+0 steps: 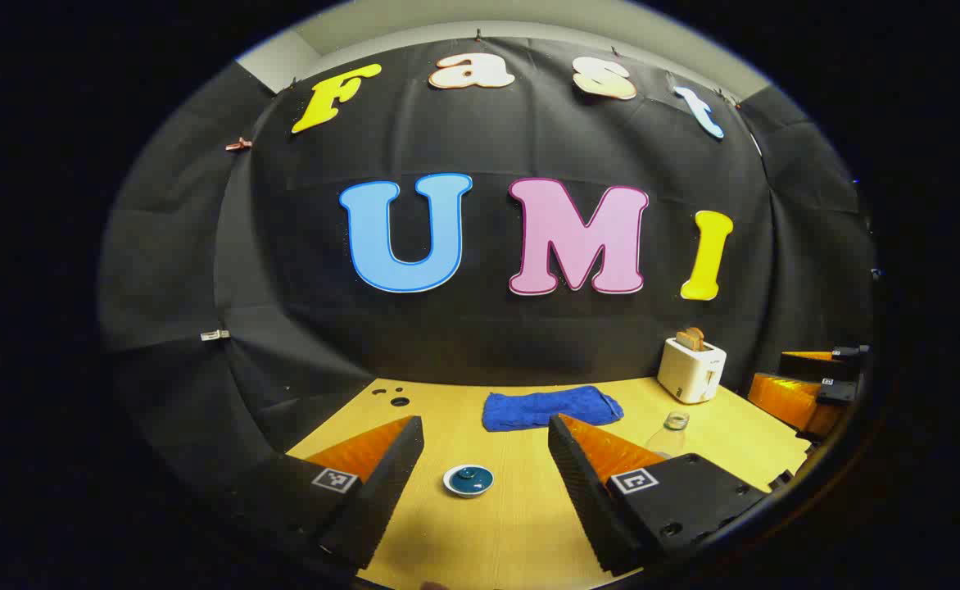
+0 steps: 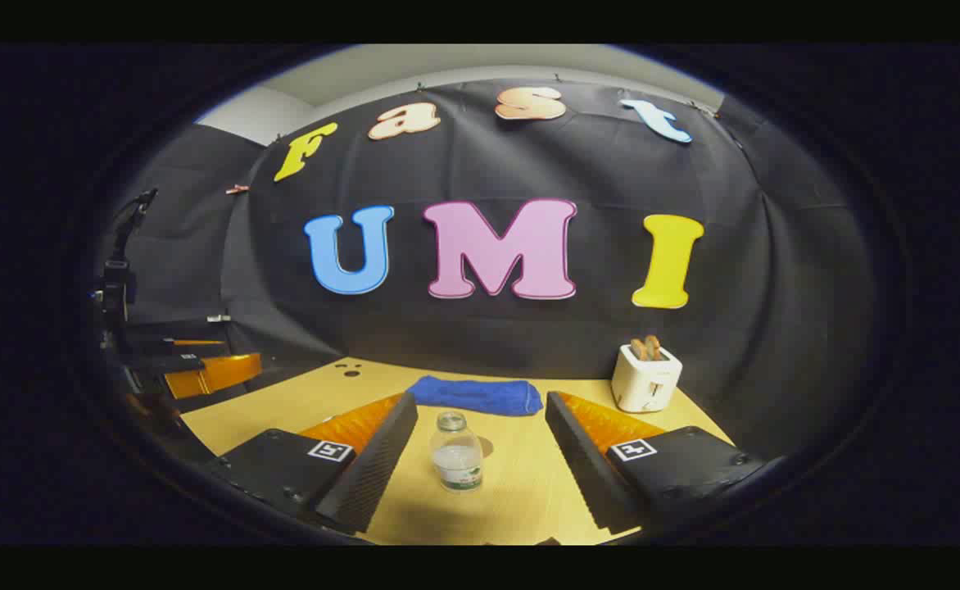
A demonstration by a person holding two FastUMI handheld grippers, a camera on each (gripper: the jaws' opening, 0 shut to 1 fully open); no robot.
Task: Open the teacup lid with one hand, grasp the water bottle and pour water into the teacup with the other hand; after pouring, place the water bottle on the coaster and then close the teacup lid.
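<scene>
In the left gripper view, the round dark-teal lidded ceramic teacup (image 1: 468,480) sits low at centre on the pale wooden table (image 1: 521,524). Behind it, mid-frame, lies the folded blue cloth (image 1: 550,407). The clear plastic water bottle (image 1: 670,434) stands lower right, with the white toaster (image 1: 691,369) behind it at the wall.

In the right gripper view, the bottle (image 2: 456,452) stands low at centre, the cloth (image 2: 475,394) behind it, the toaster (image 2: 646,375) to the right.

A light wooden table (image 2: 521,500) carries a lidded teacup (image 1: 468,480), a water bottle (image 2: 456,453), a folded blue towel (image 2: 475,394), a white toaster (image 2: 647,377) and, behind the bottle, possibly a coaster.
</scene>
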